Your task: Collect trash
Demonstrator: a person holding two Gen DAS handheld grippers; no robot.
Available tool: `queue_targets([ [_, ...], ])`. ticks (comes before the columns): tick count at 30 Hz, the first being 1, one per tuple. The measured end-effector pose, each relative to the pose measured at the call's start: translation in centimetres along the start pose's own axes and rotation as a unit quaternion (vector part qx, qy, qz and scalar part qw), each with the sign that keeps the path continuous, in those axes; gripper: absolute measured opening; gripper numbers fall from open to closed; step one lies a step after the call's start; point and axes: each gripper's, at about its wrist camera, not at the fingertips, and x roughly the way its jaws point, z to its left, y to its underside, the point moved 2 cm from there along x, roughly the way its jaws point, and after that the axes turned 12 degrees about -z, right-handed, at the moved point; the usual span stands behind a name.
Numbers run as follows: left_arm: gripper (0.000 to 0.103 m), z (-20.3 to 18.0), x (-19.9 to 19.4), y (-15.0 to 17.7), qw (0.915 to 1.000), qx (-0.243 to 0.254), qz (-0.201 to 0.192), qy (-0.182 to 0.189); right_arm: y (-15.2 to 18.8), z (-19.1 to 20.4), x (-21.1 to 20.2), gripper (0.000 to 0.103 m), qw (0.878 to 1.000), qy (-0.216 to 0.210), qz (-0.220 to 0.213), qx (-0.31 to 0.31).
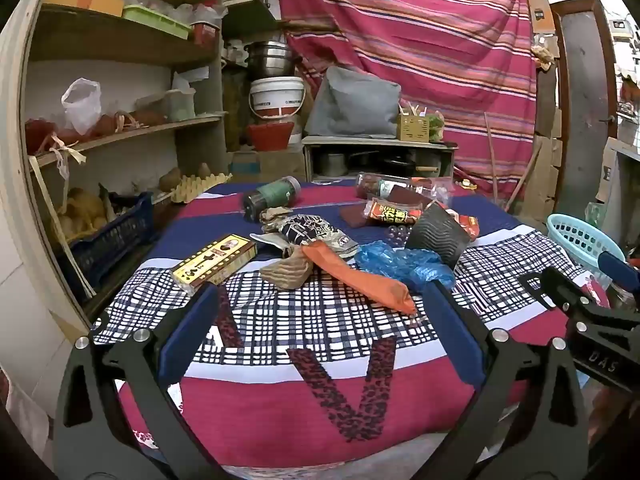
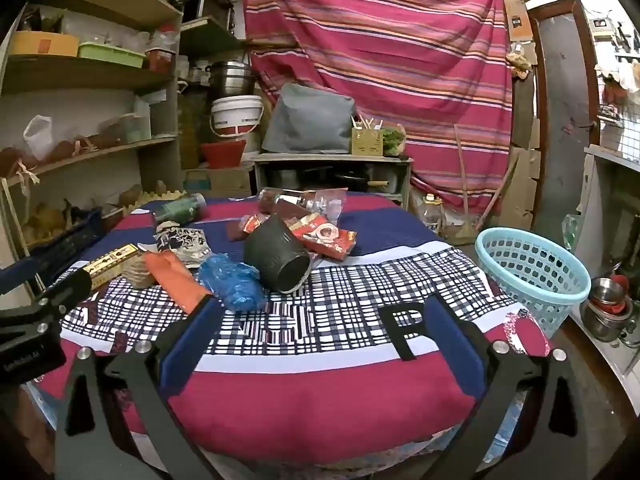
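Blue pads line both grippers, and both sets of fingers are wide apart with nothing between them. The left gripper (image 1: 320, 304) and the right gripper (image 2: 320, 312) both hang over the near edge of the round table with the red, blue and checked cloth (image 2: 320, 392).

The trash lies in a heap in the middle of the table. Nearest is the long orange wrapper (image 1: 356, 276), just in front of the left gripper. Touching it are the crumpled blue plastic bag (image 2: 234, 282) and the brown wavy paper cup sleeve (image 1: 286, 270). The thin bag could slip out or drag its neighbours along, because they overlap.

Next to them is the black ribbed paper cup (image 2: 278, 258), lying on its side. It is round, so a bump could make it roll off the table.

Farther back are the yellow flat box (image 1: 214, 262), the red snack wrappers (image 2: 326, 238) and the dark jar with green inside (image 1: 272, 196), which could roll too.

The light blue plastic basket (image 2: 532, 276) stands off the table on the right. A drop let go too early could miss it.
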Motion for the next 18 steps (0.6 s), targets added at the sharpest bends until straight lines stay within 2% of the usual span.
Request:
queue_targets([
  [1,0.098,0.06,0.18,0.04,0.9999,-0.004,0.010,0.000,-0.03,-0.04,-0.04,0.099,1.000,-0.001,-0.005,0.002],
  [18,0.098,1.03,0.02,-0.30,1.0000,-0.009,-0.001,-0.005,-0.17,-0.03,-0.14,0.099,1.000,0.002,-0.009,0.000],
])
